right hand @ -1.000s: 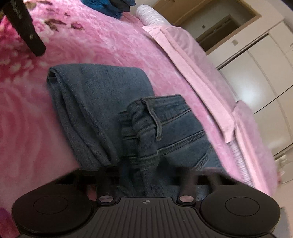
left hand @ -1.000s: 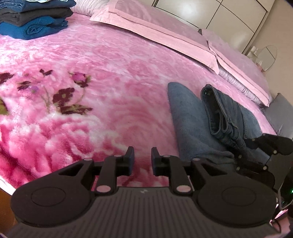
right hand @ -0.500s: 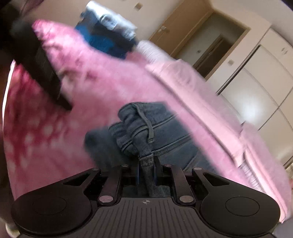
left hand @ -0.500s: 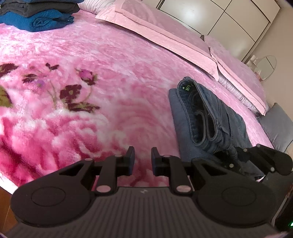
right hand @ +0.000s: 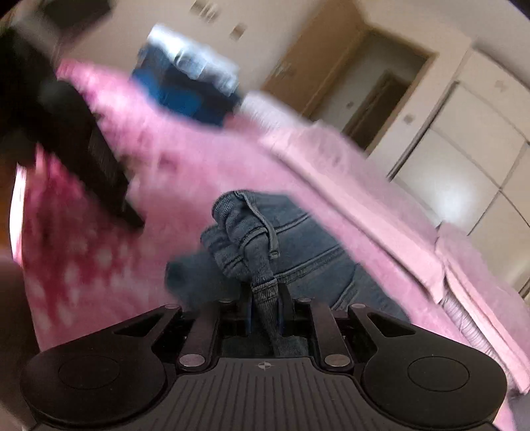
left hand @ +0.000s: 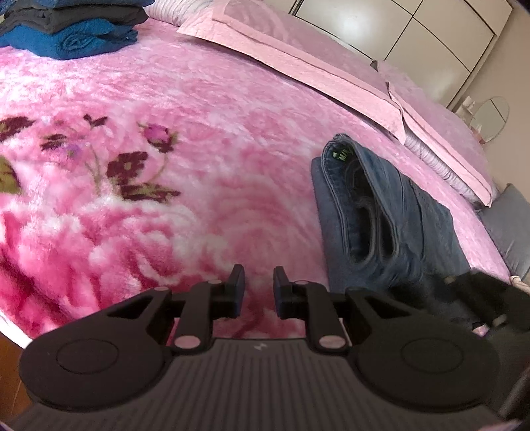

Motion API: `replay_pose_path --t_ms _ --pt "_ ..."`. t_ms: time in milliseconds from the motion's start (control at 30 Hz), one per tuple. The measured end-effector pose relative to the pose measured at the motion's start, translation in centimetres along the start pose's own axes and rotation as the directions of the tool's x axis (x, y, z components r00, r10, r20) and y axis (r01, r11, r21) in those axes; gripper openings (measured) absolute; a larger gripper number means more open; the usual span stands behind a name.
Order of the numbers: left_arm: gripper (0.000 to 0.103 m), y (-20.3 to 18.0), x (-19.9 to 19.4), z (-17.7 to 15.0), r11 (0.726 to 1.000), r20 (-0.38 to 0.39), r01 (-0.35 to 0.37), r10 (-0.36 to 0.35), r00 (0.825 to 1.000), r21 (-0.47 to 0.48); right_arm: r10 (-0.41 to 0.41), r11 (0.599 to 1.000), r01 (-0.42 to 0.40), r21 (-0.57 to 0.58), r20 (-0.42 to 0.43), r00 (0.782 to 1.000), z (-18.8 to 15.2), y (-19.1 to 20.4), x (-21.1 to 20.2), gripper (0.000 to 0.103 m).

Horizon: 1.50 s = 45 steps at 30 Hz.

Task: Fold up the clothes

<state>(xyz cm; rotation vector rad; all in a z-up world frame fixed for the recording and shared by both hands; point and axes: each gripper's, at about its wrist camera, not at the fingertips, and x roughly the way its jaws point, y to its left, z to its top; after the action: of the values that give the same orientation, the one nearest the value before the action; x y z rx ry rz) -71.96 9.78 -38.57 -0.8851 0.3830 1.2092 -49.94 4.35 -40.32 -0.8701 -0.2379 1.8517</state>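
A pink plush blanket (left hand: pixel 205 185) with a dark rose pattern is filling most of both views, spreading out ahead of each gripper across a bed. Two pale pink pillows (left hand: pixel 298 56) are lying at its far edge, beyond the left gripper and to its right. A stack of folded clothes (left hand: pixel 69 30), blue at the bottom and dark grey above, is sitting far ahead and to the left of the left gripper; its top is cut off by the frame. The folded jeans (left hand: pixel 381 212) are lying on the blanket just ahead and to the right of the left gripper, with a flat denim layer underneath and a thicker bundle on top. A second ago that bundle was lying lower and further right; it is now standing taller, its open folded end facing the left camera. The left gripper (left hand: pixel 258 288) is hovering over the blanket with a narrow gap between its fingers and nothing in it, unchanged from a second ago. The right gripper (right hand: pixel 264 308) is showing a bunched strip of the jeans' hem (right hand: pixel 263 298) between its fingers, pads against the cloth, while its jaws are easing apart. A second ago this view was looking down on the jeans; now it is tilted up toward a doorway (right hand: pixel 374 92) and wardrobe doors (right hand: pixel 463 155). The right view is heavily blurred, and in the left view the right gripper is only a dark smear at the lower right edge.
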Motion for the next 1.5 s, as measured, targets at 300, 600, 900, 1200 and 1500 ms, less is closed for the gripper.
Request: replay_pose_path --t_ms 300,600,900,1200,1500 --pt "0.014 -2.3 -2.4 0.4 0.995 -0.001 -0.084 0.084 0.996 0.061 0.091 0.97 -0.081 0.231 -0.032 0.995 -0.6 -3.7 -4.7 0.049" --pt "0.014 -8.5 -5.1 1.8 0.981 0.098 -0.063 0.046 0.994 0.183 -0.042 0.637 0.147 0.756 -0.157 0.987 -7.7 -14.7 -9.9 0.049" --pt "0.015 -14.0 -1.6 0.9 0.923 0.114 -0.032 -0.013 0.993 0.384 -0.053 0.622 0.156 0.767 -0.158 0.986 -8.5 -15.5 -9.2 0.049" --pt "0.015 -12.8 1.5 0.0 0.902 0.085 -0.057 0.022 0.996 0.427 0.029 0.708 0.172 0.685 -0.271 0.962 -10.1 -14.6 -5.0 0.049" --pt "0.014 -14.5 5.4 7.5 0.871 0.101 -0.084 0.04 0.994 0.484 -0.025 0.713 0.151 0.685 -0.19 0.981 -7.2 -22.0 -2.6 0.049"
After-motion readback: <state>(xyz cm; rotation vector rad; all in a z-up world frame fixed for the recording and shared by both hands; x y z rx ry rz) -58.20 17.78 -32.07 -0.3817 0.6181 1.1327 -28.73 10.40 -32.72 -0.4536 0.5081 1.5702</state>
